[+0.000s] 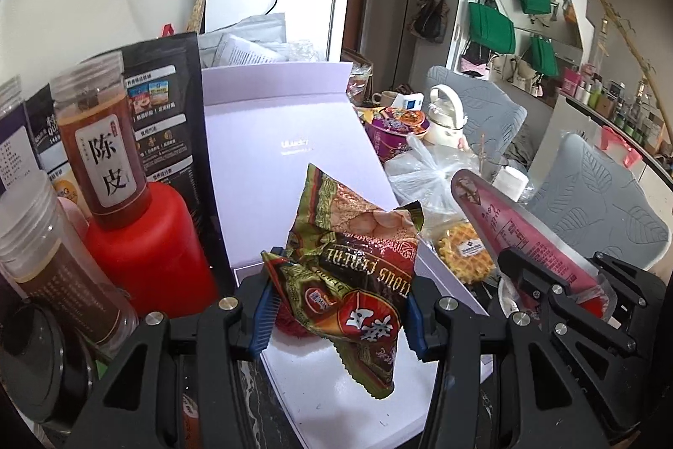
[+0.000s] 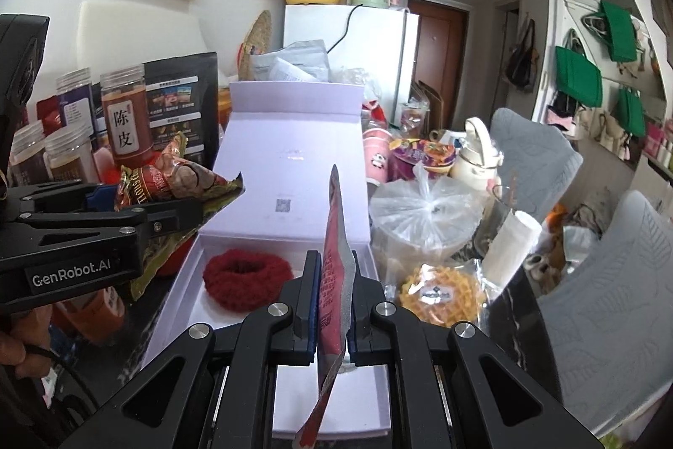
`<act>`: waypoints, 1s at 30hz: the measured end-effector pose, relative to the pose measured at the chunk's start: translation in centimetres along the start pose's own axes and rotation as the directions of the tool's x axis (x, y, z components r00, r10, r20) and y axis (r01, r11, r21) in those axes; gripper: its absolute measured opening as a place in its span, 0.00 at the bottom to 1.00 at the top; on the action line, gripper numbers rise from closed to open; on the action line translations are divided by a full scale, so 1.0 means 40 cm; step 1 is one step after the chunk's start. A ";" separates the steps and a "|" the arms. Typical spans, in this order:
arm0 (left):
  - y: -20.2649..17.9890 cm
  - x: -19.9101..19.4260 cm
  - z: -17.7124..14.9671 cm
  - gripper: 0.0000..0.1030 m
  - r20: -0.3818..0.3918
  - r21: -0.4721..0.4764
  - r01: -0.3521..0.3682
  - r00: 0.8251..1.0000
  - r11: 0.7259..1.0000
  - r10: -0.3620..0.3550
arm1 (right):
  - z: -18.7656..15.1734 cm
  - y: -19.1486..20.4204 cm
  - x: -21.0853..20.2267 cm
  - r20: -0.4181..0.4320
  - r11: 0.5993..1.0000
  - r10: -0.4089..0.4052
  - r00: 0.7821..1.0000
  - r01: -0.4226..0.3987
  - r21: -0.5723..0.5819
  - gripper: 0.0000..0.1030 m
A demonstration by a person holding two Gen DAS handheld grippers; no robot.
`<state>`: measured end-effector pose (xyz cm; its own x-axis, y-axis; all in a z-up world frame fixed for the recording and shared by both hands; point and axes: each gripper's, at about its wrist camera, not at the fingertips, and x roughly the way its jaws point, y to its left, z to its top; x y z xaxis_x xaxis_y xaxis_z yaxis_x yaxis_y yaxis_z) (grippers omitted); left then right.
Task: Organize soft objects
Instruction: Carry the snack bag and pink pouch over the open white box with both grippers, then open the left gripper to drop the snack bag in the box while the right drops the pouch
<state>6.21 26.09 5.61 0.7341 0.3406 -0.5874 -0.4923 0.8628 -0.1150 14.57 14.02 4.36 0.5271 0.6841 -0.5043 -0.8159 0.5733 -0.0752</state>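
Left gripper (image 1: 336, 306) clamps the cereal sachet (image 1: 353, 264) above the open white box (image 2: 185, 280); right gripper (image 2: 334, 306) pinches the pink sachet (image 2: 334, 259) edge-on. Red scrunchie (image 2: 248, 276) already inside. We should lower each sachet flat beside it before letting go.

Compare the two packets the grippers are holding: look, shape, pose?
The cereal packet in the left gripper is puffy, crinkled, green, gold and dark red; the sachet in the right gripper is flat, slim, pink-red with silver edges. The cereal packet fills widely spread jaws; the sachet sits edge-on between nearly closed jaws. Both are clamped and held above the open white box.
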 end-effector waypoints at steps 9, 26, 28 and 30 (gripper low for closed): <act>0.025 0.086 -0.026 0.48 -0.064 -0.031 -0.018 0.998 0.999 0.016 | -0.010 -0.020 0.085 -0.056 1.000 0.002 0.998 0.000 0.029 0.10; 0.067 0.232 -0.064 0.48 -0.169 -0.097 0.072 0.982 0.993 -0.088 | -0.083 -0.030 0.216 -0.187 0.999 0.027 0.982 -0.020 0.037 0.10; 0.066 0.233 -0.064 0.48 -0.163 -0.092 0.063 0.984 0.994 -0.078 | -0.092 -0.035 0.226 -0.201 0.999 0.027 0.979 -0.019 0.045 0.10; 0.064 0.237 -0.067 0.48 -0.167 -0.088 0.047 0.984 0.995 -0.061 | -0.101 -0.036 0.232 -0.211 0.999 0.027 0.977 -0.017 0.047 0.10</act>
<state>10.65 30.53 -2.40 0.6747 0.2200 -0.7045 -0.4964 0.8417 -0.2126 19.70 17.74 -3.68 0.4428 0.5887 -0.6763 -0.8128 0.5820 -0.0256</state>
